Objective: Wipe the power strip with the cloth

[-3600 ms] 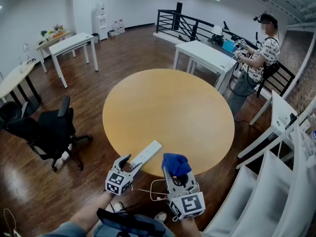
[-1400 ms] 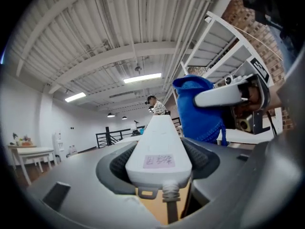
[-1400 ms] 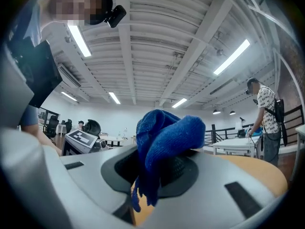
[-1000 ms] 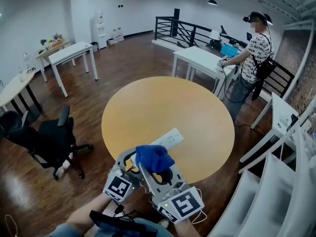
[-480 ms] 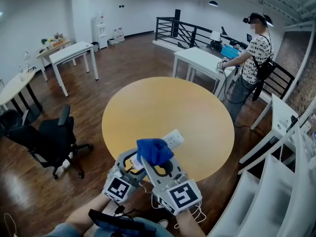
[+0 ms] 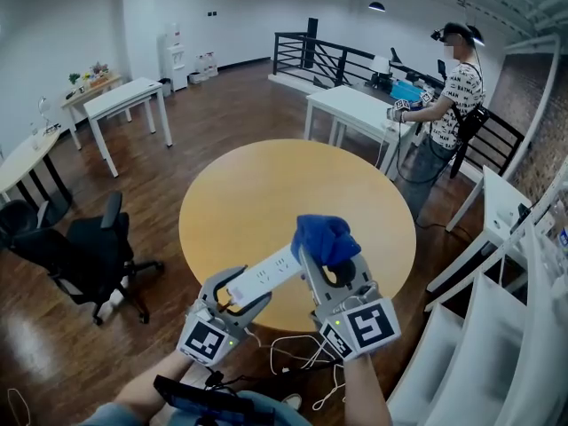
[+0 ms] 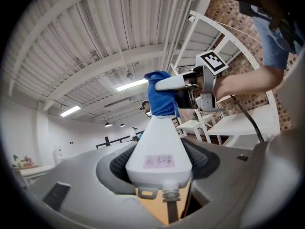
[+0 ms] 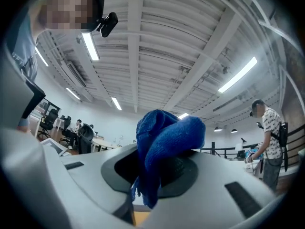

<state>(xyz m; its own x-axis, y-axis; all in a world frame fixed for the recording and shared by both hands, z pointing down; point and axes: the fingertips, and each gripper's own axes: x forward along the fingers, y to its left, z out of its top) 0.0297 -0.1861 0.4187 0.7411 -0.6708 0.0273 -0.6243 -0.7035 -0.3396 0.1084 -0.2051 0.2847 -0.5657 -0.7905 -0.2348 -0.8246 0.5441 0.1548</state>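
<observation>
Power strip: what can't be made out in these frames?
- Far end of the power strip: head view, covered by the cloth.
- Label on its cord end: left gripper view, print too small and blurred to read.
- Whole strip: right gripper view, not in frame; the cloth in the right hand-held gripper fills the middle.

Near table edge obstructed: power strip point(image 6: 266, 278) held raised, slanting across it, clamped in left gripper point(image 6: 241, 293). Right gripper point(image 6: 330, 257) grips cloth point(image 6: 324, 236) at strip's far end. Loose cable point(image 6: 293, 353) hangs below, between grippers. Round table point(image 6: 293, 185) top beyond gives open passage. Office chair point(image 6: 89, 247) stands left of table. White table point(image 6: 351, 109) and person point(image 6: 453, 87) stand well apart, far right.
</observation>
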